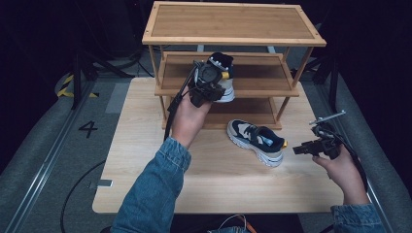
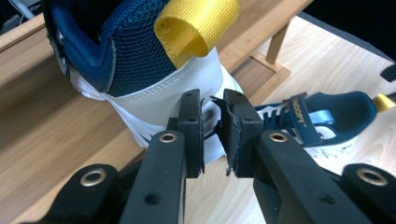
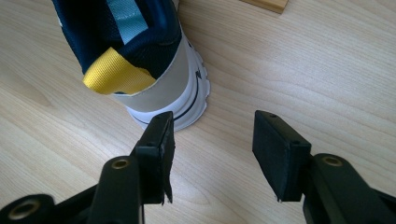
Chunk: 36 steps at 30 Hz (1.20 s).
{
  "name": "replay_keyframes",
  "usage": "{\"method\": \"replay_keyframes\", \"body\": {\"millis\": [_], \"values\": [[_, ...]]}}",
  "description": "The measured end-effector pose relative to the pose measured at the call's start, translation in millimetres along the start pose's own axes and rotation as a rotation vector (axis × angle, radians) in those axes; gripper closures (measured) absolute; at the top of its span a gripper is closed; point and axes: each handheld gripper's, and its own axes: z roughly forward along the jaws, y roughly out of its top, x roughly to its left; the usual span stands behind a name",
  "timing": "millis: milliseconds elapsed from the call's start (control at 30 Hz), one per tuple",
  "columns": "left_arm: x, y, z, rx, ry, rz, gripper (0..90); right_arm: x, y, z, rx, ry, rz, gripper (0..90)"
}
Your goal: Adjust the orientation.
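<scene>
A navy and white sneaker [image 1: 226, 91] with a yellow heel loop [image 2: 191, 28] stands on the middle shelf [image 1: 262, 77] of a wooden rack. My left gripper [image 1: 217, 79] is right at its heel. In the left gripper view the jaws [image 2: 212, 116] stand nearly together just short of the white heel [image 2: 154, 98], with only a thin gap and nothing gripped. The matching sneaker [image 1: 256, 141] lies on the table in front of the rack. Behind its heel [image 3: 159, 88], my right gripper [image 3: 212, 135] is held open and empty, a short way off.
The three-tier wooden rack [image 1: 233, 24] stands at the back of the light wooden table [image 1: 214, 189]. Its top shelf is bare. Dark floor and a rail surround the table.
</scene>
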Motion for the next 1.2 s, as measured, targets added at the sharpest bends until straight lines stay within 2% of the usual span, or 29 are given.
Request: {"method": "replay_keyframes", "body": {"millis": [100, 233, 333, 500, 600, 800, 867, 1067, 1200], "values": [[4.1, 3.3, 7.2, 0.005, 0.027, -0.013, 74.8, -0.6, -1.1, -0.4, 0.002, -0.005, 0.005, 49.2], [9.6, 5.1, 14.3, -0.001, 0.037, -0.032, 74.6, -1.5, -2.1, -0.3, 0.002, -0.004, 0.007, 49.2], [14.8, 6.5, 18.8, -0.01, 0.026, -0.035, 74.2, -2.0, -2.6, -0.2, 0.003, -0.002, 0.009, 49.1], [19.0, 10.3, 26.2, -0.01, 0.038, -0.035, 72.7, -2.5, -3.2, -0.4, 0.002, -0.003, 0.013, 49.2], [18.8, 12.7, 28.8, -0.01, 0.031, -0.051, 72.7, -2.5, -3.6, -0.4, 0.004, -0.003, 0.015, 49.2], [19.0, 18.3, 35.8, -0.011, 0.027, -0.027, 71.9, -3.6, -4.4, -0.1, 0.004, -0.003, 0.014, 49.1], [18.9, 19.1, 36.9, -0.012, 0.018, -0.038, 71.4, -4.5, -5.4, 0.0, 0.005, -0.002, 0.02, 49.1], [14.9, 19.2, 36.0, 0.001, 0.027, -0.029, 61.6, -6.7, -6.5, -2.3, -0.001, -0.005, 0.023, 49.1], [11.7, 15.1, 26.7, -0.009, 0.027, -0.02, 54.4, -6.2, -5.9, -1.6, 0.001, -0.004, 0.021, 49.1]]}}
